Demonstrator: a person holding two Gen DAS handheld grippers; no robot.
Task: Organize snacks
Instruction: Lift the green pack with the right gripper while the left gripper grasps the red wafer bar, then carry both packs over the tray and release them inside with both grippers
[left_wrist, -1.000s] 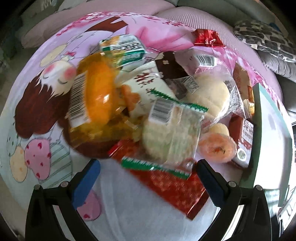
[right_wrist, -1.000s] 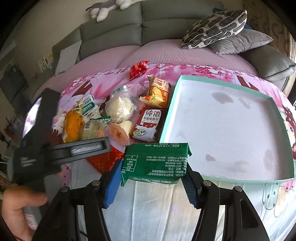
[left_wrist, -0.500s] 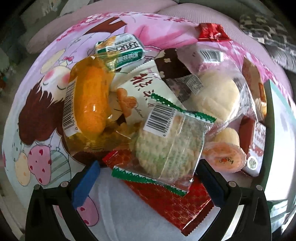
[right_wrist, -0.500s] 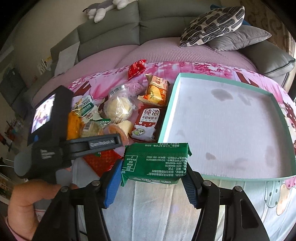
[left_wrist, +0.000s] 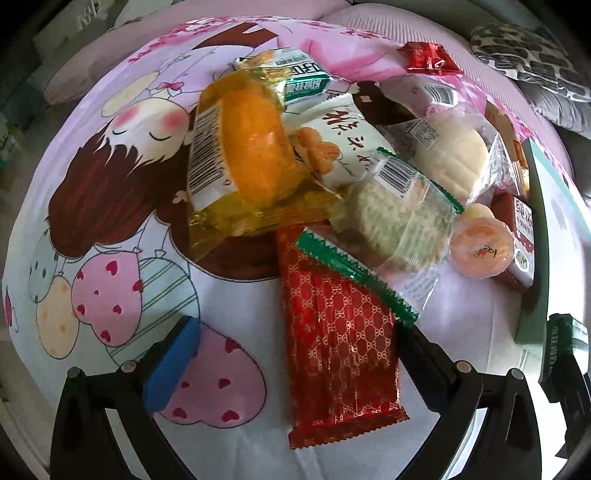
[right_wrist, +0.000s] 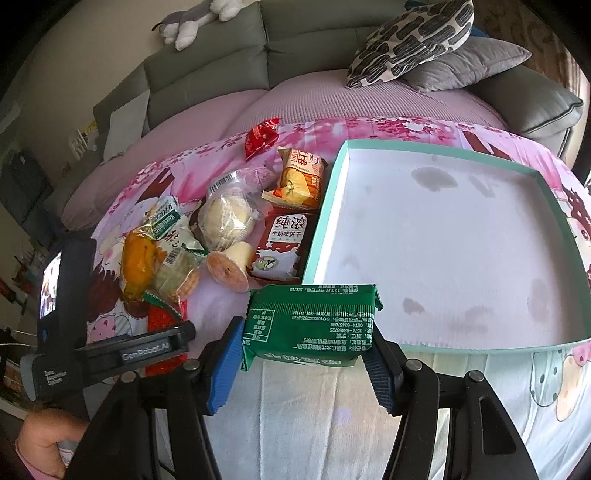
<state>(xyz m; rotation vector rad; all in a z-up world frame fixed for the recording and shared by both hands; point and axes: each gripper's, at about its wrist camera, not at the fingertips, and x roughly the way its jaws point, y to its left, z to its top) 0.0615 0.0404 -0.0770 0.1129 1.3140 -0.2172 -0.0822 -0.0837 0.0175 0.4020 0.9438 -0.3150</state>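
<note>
**LEFT GRIPPER RE-AIMED AT RED PACKET; GREEN PACK HELD AT TRAY EDGE**

**1. Change since one second ago**
- Left gripper: moved sideways across the snack pile. Earlier centred on the green-edged cracker pack; now centred on the long red packet.
- Jaws wide apart, pointing steeply down at the printed cloth. Left pad well clear of the red packet; right finger just beside its edge, under a corner of the cracker wrapper. No contact visible, nothing gripped.
- Right gripper: no change in place or opening. Clamped on the green pack, both pads pressed against its short ends.

**2. Location of task items**
- Green pack: off the cloth, held level, just short of the near left corner of the teal-rimmed tray. Not yet above the tray floor.
- Tray: holds no snacks so far, only faint stains on the white base.
- Remaining snacks: heaped together left of the tray. Orange cake pack beside the cracker pack, jelly cup and red biscuit box nearest the tray wall.
- Red packet: flat on the cloth, far end tucked under the cracker pack.

**3. Meaning for the task**
- Probable next pick: red packet, judging by the new alignment.
- Expect drag on the overlapping cracker pack during any lift.
- Sorting barely begun: first deposit into the tray still pending.
</note>
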